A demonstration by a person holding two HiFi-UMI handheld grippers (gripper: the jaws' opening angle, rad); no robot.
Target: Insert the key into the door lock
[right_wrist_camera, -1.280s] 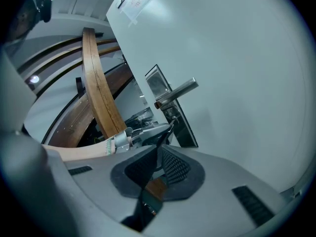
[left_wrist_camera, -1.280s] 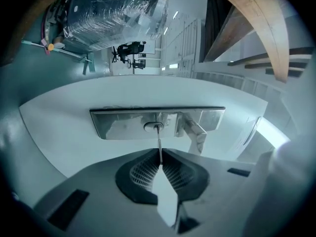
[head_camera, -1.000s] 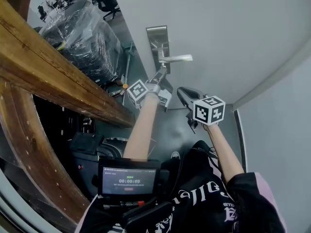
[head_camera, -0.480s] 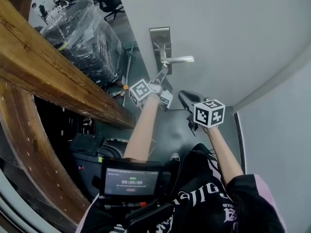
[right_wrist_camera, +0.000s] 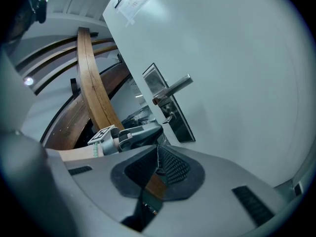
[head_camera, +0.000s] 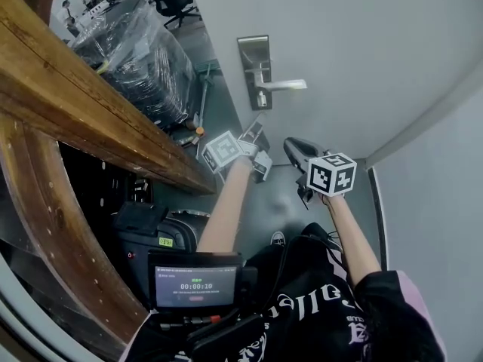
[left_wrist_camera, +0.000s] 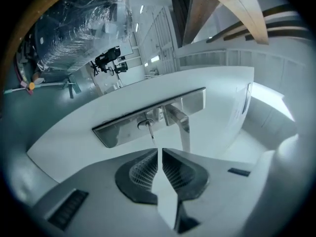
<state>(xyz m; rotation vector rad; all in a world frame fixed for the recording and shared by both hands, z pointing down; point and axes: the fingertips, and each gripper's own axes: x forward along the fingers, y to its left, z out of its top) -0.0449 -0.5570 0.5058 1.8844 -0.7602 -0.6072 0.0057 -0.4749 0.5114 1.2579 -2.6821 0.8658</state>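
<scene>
Pulling back from the door lock (left_wrist_camera: 192,101), your left gripper (left_wrist_camera: 159,154) now hangs short of it, jaws pressed together on nothing; half a second ago it sat right against the plate. Straight ahead of those jaws the key (left_wrist_camera: 149,131) stays behind, jutting from the cylinder just beside the handle (left_wrist_camera: 183,130). By the look of it, the insertion is done and you have let go. Your right gripper (right_wrist_camera: 158,154) waits off to the side, jaws closed and empty, with the lock ahead of and above them. How deep the key sits cannot be told: its blade is hidden in the cylinder, and in the head view it is barely a speck.
</scene>
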